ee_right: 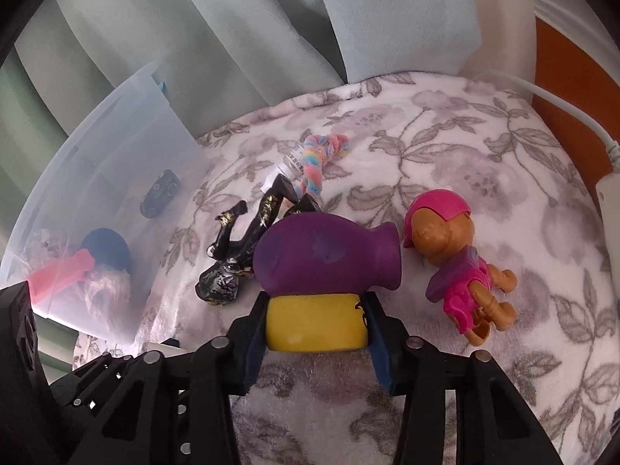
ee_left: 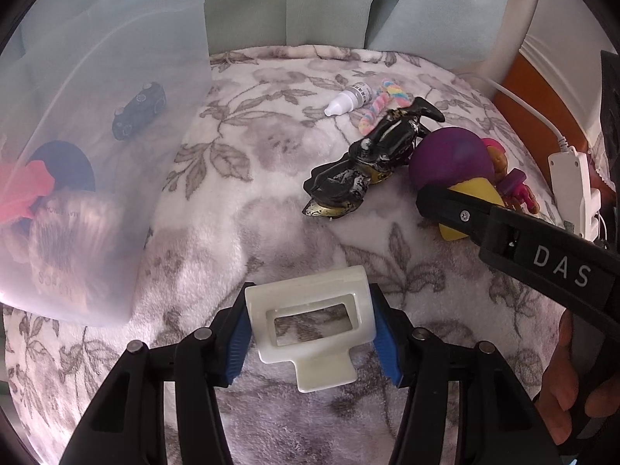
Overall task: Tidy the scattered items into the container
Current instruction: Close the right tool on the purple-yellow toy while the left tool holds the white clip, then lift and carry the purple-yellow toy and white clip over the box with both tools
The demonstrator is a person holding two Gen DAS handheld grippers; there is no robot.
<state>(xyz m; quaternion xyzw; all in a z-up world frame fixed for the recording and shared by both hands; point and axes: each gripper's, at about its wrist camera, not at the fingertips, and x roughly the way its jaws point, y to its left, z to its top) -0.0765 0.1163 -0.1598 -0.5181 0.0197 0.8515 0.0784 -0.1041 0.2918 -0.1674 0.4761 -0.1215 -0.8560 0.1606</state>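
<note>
My left gripper (ee_left: pixel 310 333) is shut on a white plastic piece (ee_left: pixel 310 285) with a rectangular window, held just above the floral blanket (ee_left: pixel 271 213). My right gripper (ee_right: pixel 316 321) is shut on the yellow base of a purple-and-yellow toy (ee_right: pixel 321 255) lying on the blanket; one of its fingers (ee_left: pixel 449 205) shows in the left wrist view. The translucent container (ee_left: pixel 97 58) (ee_right: pixel 116 135) stands at the left and holds a black toy car (ee_left: pixel 139 110), a red item and a dark disc. A black figure (ee_left: pixel 372 159), a dropper bottle (ee_left: pixel 348 99), a rainbow cord (ee_left: pixel 383 100) and a pink pup figure (ee_right: pixel 457 267) lie loose.
A white power strip (ee_left: pixel 573 190) with its cable lies at the right edge beside an orange board (ee_left: pixel 534 89). Green curtains hang behind the bed. A person's hand (ee_left: pixel 569 379) grips the right tool at lower right.
</note>
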